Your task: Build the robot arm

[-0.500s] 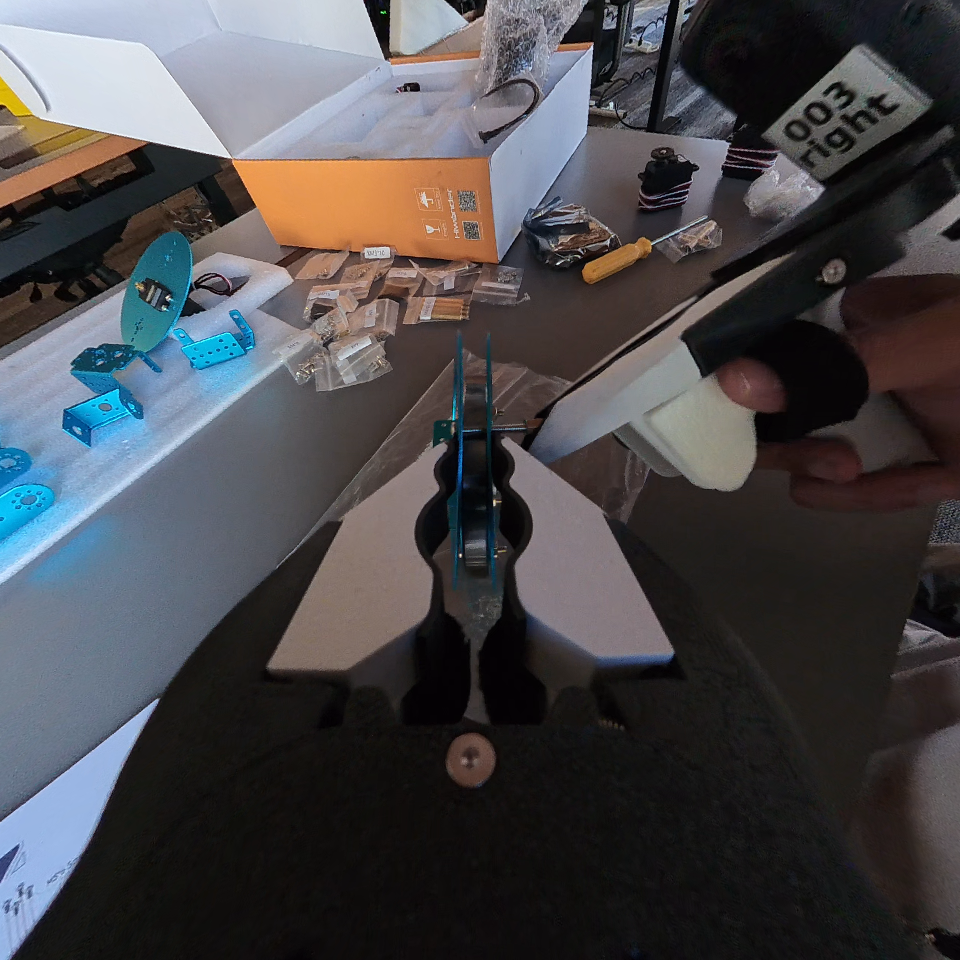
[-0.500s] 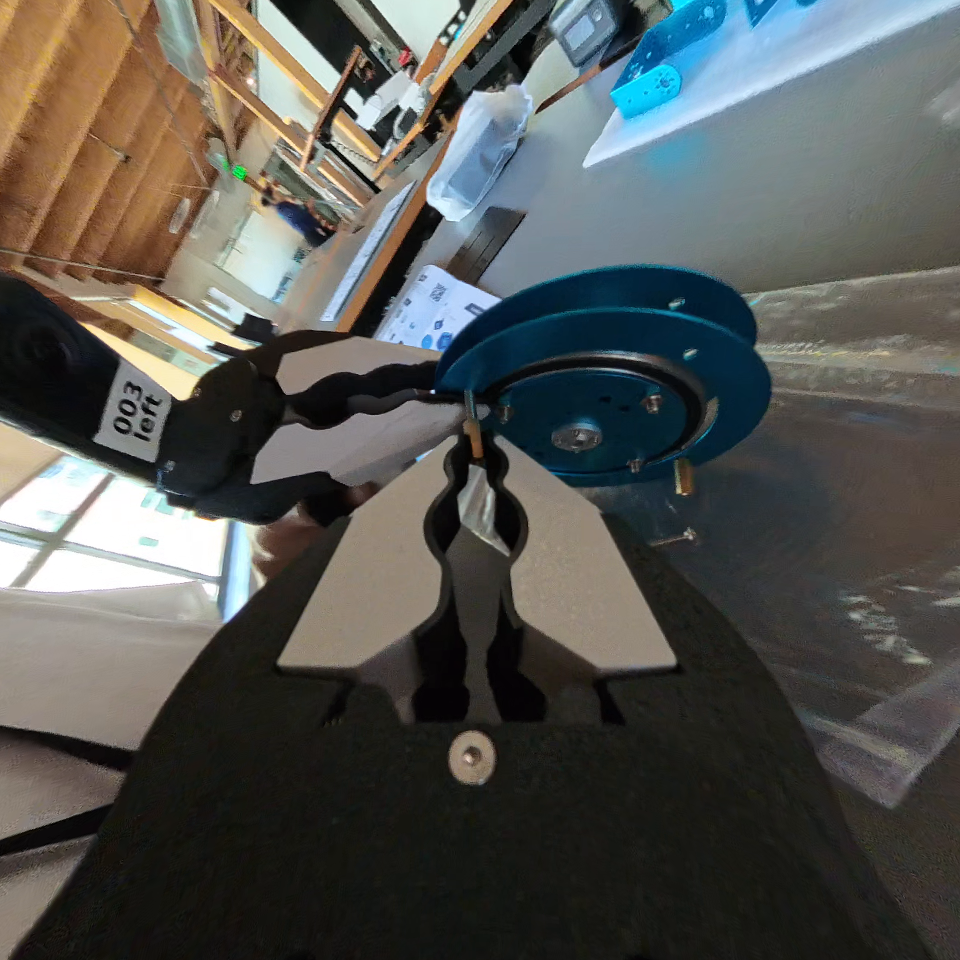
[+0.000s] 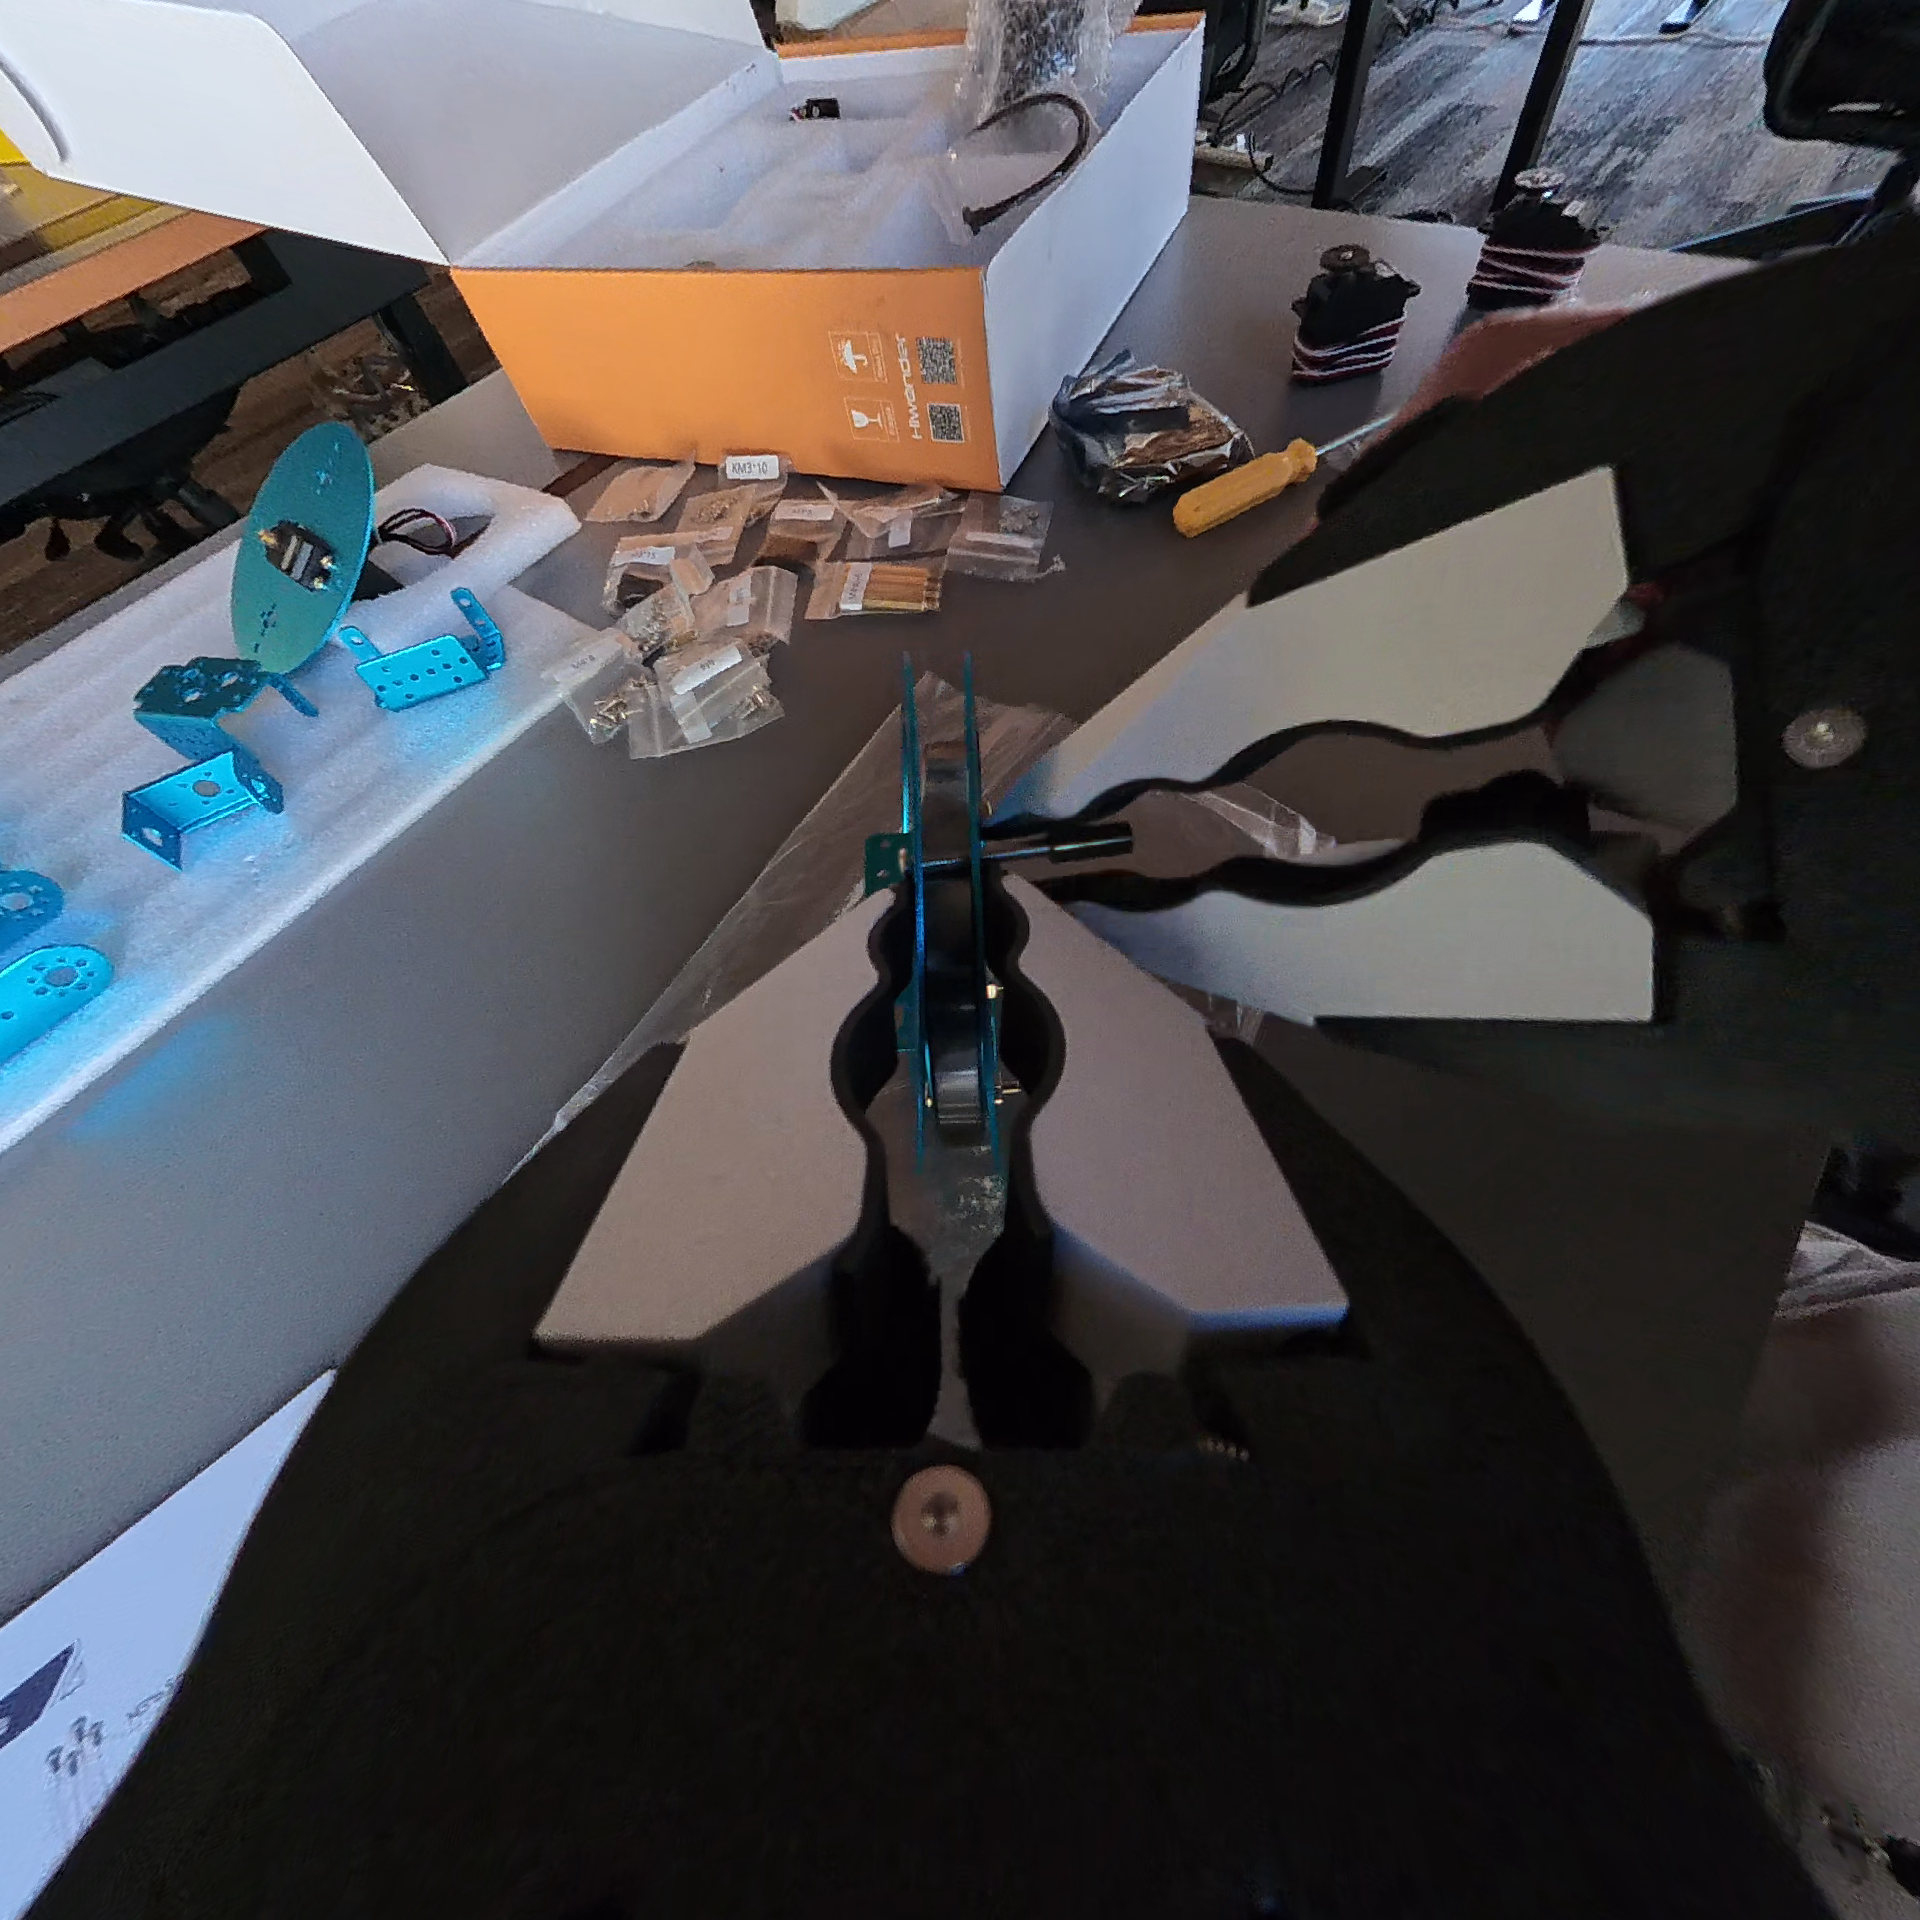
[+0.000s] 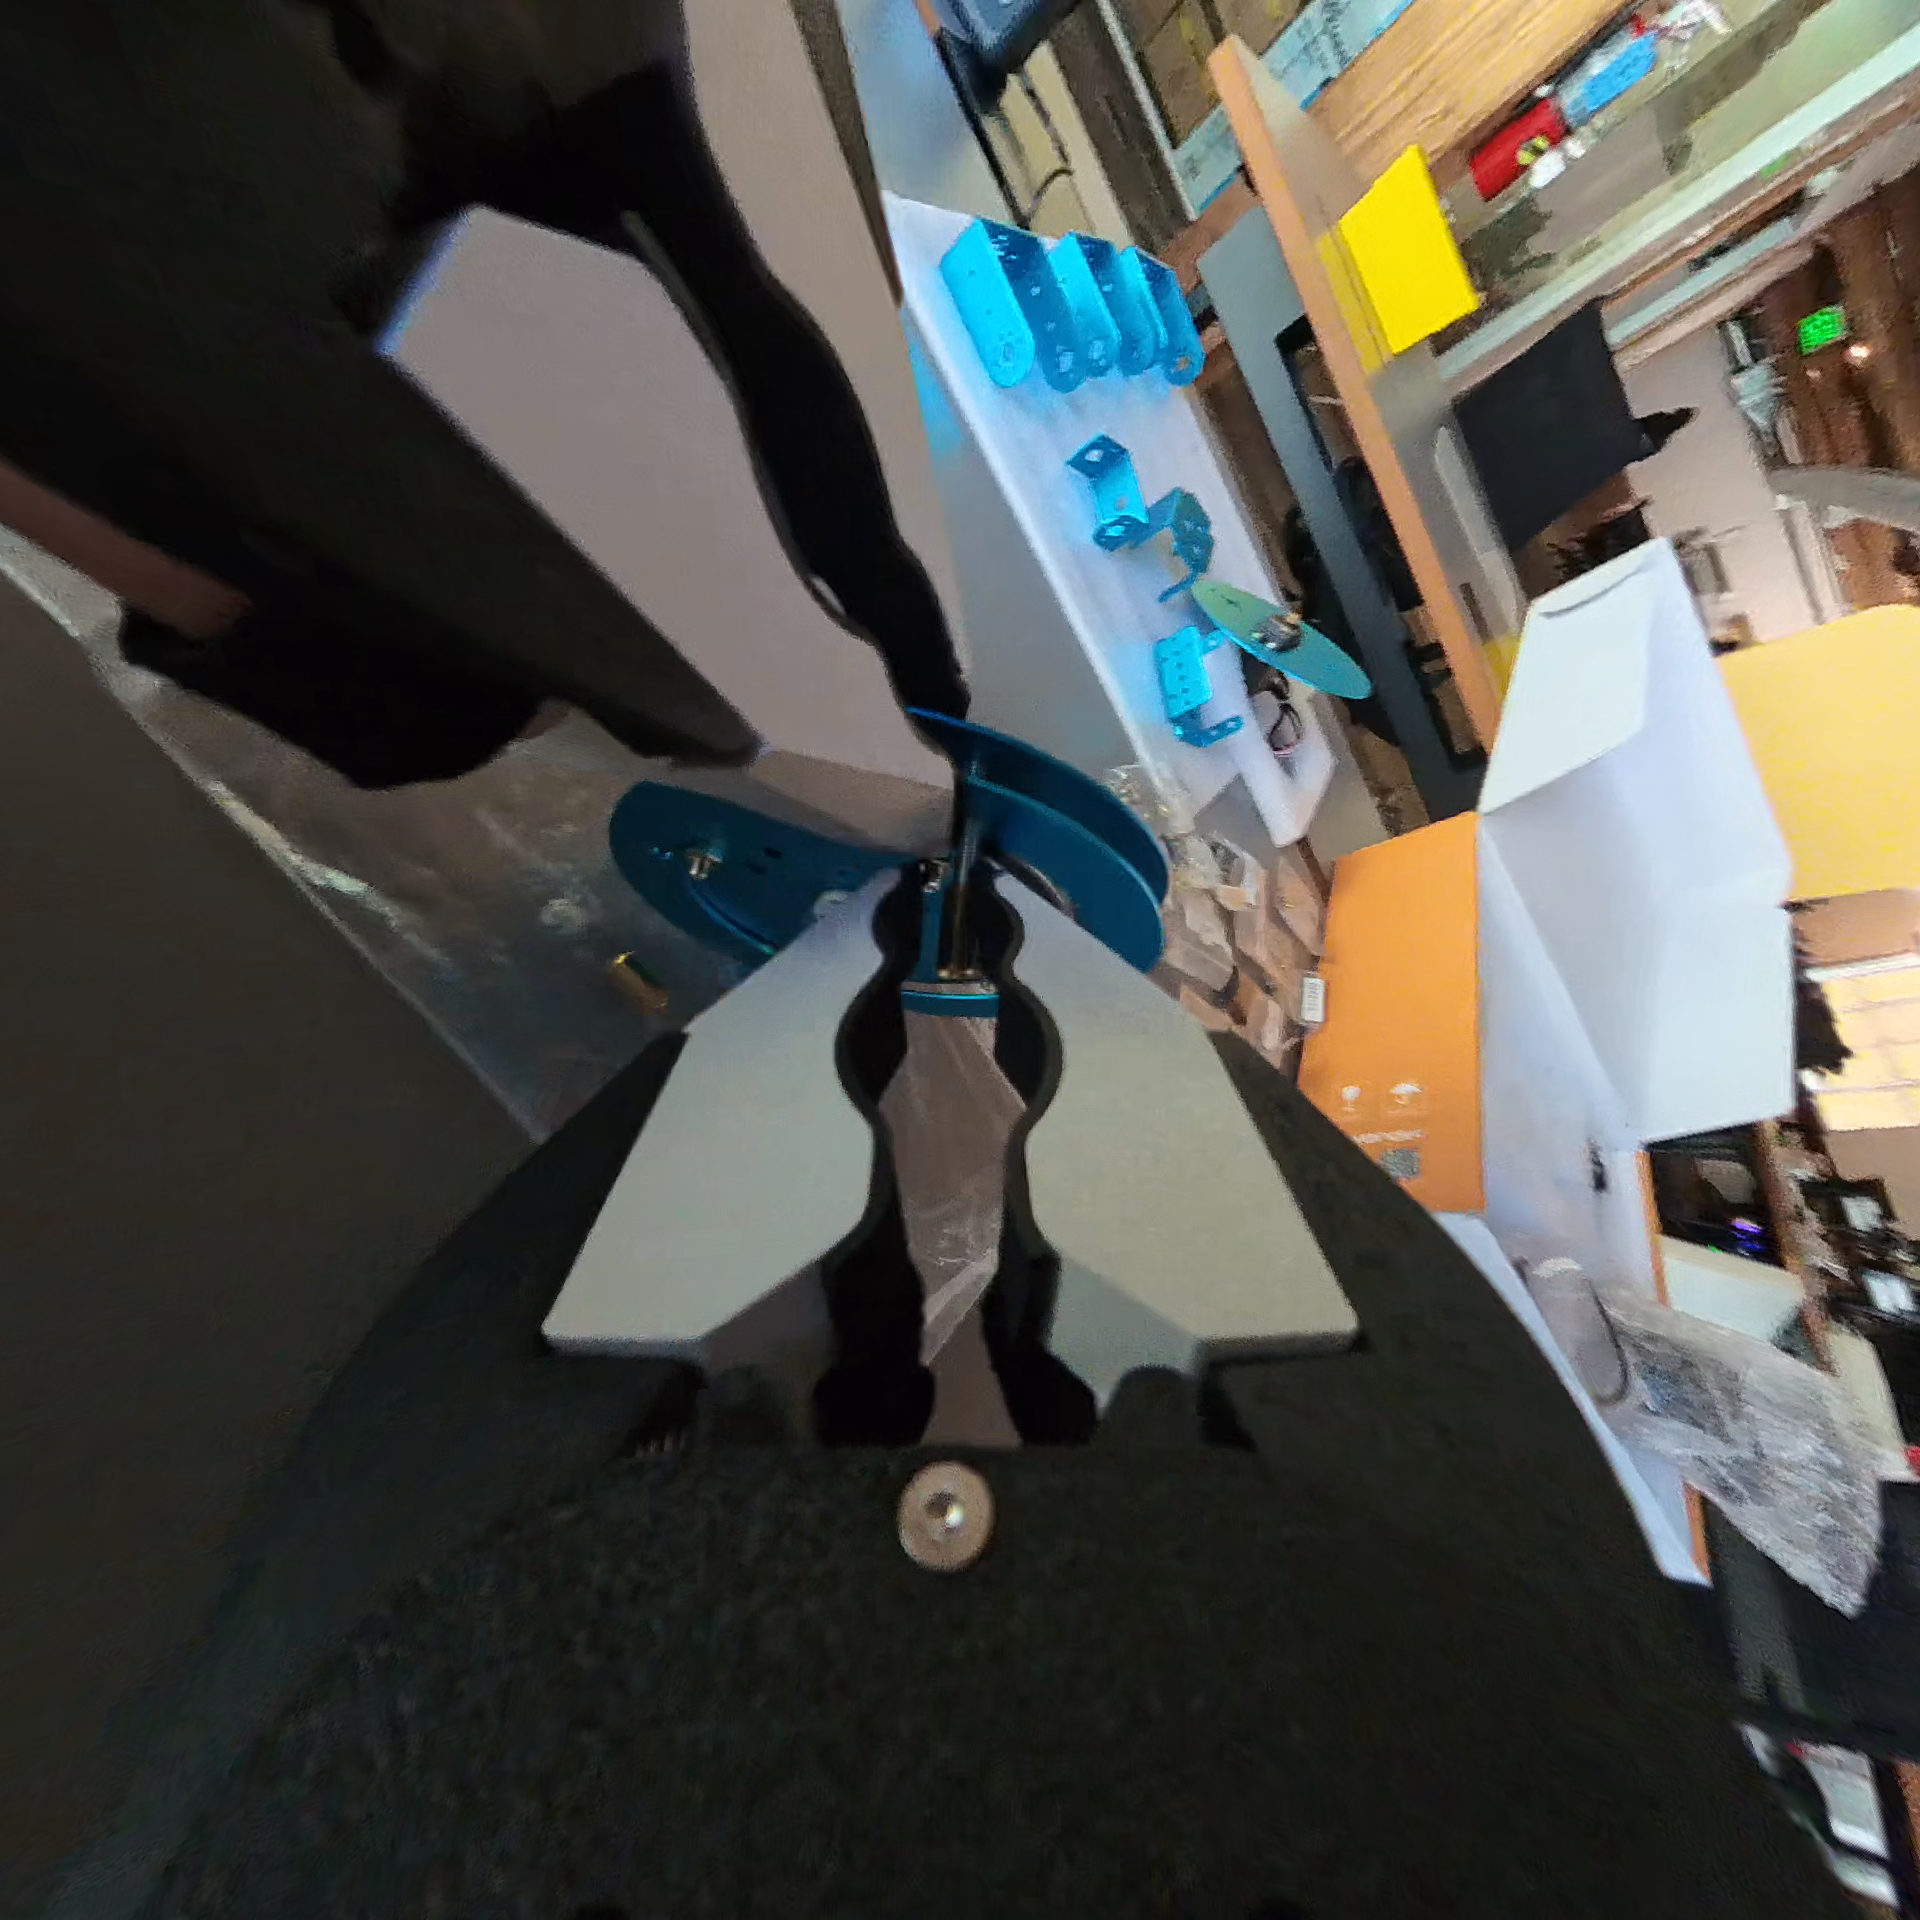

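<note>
The blue double-disc assembly (image 3: 943, 935) is staying edge-on over the bench (image 3: 1091, 623), clenched in the left hand-held gripper (image 3: 940, 904). The right hand-held gripper (image 3: 1039, 857) is pinching a thin black rod (image 3: 1081, 836) that is passing through the discs, having just rolled sideways.

Lower half of the blue disc pair (image 3: 940, 935) hidden between the fingers of the left hand-held gripper (image 3: 940, 914). Contents of the small plastic bags (image 3: 727, 623) too small to identify. Right wrist view blurred throughout; orange box (image 4: 1392, 997) partly hidden behind its own white lid.
</note>
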{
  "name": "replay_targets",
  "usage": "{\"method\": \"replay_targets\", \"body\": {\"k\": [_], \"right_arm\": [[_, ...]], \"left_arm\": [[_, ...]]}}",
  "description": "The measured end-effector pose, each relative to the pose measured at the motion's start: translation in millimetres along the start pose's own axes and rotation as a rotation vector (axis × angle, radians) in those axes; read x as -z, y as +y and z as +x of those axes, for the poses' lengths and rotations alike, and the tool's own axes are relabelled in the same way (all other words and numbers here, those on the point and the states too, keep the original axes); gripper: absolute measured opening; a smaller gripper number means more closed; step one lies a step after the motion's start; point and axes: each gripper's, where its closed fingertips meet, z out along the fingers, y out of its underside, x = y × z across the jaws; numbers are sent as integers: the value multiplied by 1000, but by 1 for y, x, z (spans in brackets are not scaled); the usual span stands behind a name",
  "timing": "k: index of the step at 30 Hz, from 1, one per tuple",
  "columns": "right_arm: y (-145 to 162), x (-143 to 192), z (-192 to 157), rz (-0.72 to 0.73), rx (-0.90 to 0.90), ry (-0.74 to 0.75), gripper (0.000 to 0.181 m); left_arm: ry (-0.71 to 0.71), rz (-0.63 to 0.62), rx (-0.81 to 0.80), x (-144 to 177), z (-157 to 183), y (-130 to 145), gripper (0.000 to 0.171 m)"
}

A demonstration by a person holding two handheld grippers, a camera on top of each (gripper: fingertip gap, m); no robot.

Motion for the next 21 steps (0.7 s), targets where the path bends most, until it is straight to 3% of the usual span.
{"method": "replay_targets", "body": {"k": [4,10,12,15,21], "right_arm": [[0,1,-7,10,-264,-260,4],[-11,9,-23,-43,-987,-983,4],[-12,12,-24,-63,-1097,-1107,5],[-11,14,-24,-56,-1020,-1079,4],[2,11,-7,-72,-287,-468,13]], "left_arm": [[11,24,-20,1,1,1,12],[23,46,19,2,-2,0,12],[25,42,17,1,-3,-1,12],[40,43,28,1,0,-1,12],[35,33,24,3,0,0,12]]}}
